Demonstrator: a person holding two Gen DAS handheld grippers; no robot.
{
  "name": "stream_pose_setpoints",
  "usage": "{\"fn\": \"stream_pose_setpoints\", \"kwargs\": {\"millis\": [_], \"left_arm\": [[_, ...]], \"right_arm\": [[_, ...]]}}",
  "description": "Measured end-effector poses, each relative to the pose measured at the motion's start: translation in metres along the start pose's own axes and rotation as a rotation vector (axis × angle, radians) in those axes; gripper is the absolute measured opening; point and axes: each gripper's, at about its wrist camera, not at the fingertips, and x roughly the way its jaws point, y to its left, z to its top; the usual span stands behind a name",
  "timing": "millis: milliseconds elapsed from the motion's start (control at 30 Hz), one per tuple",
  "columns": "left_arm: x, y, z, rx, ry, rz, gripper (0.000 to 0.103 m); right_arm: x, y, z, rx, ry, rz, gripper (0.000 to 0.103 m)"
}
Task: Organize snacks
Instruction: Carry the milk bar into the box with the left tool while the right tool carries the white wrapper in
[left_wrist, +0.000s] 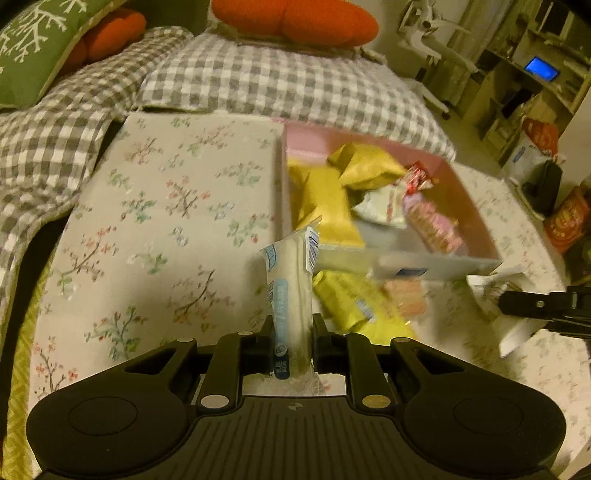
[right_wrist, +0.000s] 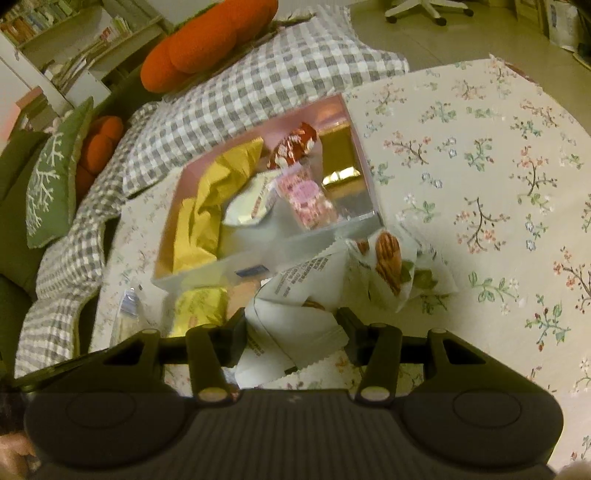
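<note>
Left gripper (left_wrist: 291, 332) clamps a stick pack (left_wrist: 290, 288), right gripper (right_wrist: 291, 328) pinches a nut packet (right_wrist: 332, 280); clear the box (left_wrist: 436, 264) wall before releasing.

Checked sofa (left_wrist: 266, 81) w/ orange cushions (left_wrist: 295, 20), shelves (left_wrist: 532, 70) behind

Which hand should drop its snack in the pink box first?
Probably left. The left gripper holds its slim white packet pointing at the pink box; the right gripper holds a wider nut packet.
</note>
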Motion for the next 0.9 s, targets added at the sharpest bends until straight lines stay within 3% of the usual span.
{"fn": "stream_pose_setpoints", "kwargs": {"millis": [367,900], "left_arm": [[0.01,-0.042,0.043,0.019,0.032,-0.136,0.016],[0.082,-0.064,0.085,-0.028,0.103,-0.218,0.016]], "right_arm": [[0.0,0.006,0.039,0.041,-0.037,0.039,0.048],[0.046,0.002,0.069,0.094,-0.002,0.074,0.048]]}}
